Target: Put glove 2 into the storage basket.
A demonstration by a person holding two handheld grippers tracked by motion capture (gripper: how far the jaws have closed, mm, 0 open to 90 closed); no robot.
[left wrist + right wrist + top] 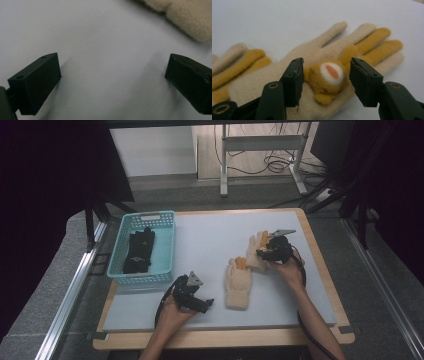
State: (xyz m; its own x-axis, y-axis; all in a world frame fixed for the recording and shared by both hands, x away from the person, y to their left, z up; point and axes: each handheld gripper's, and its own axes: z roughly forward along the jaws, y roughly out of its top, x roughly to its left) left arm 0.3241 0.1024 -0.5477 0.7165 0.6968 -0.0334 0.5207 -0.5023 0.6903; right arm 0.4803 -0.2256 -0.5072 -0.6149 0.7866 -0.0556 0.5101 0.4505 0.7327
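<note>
Black gloves (138,251) already in basket (165,218); both cream gloves left on counter (210,240). Right gripper (325,77) jaws part-open, straddling far cream glove (312,52), not pinching. Left gripper (112,75) jaws wide, empty, beside near cream glove (238,285)

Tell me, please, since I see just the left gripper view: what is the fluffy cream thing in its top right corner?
Observer: It is a cream woolly glove with orange fingers, lying flat on the pale grey mat beside the open left tongs.
Operator: What is the other hand doing?
Observer: The right tongs are over a second, matching cream glove, with their jaws open on either side of an orange plush bear face on it.
Operator: Is anything else on the table?
Observer: A turquoise plastic basket at the mat's left holds black gloves.
</note>
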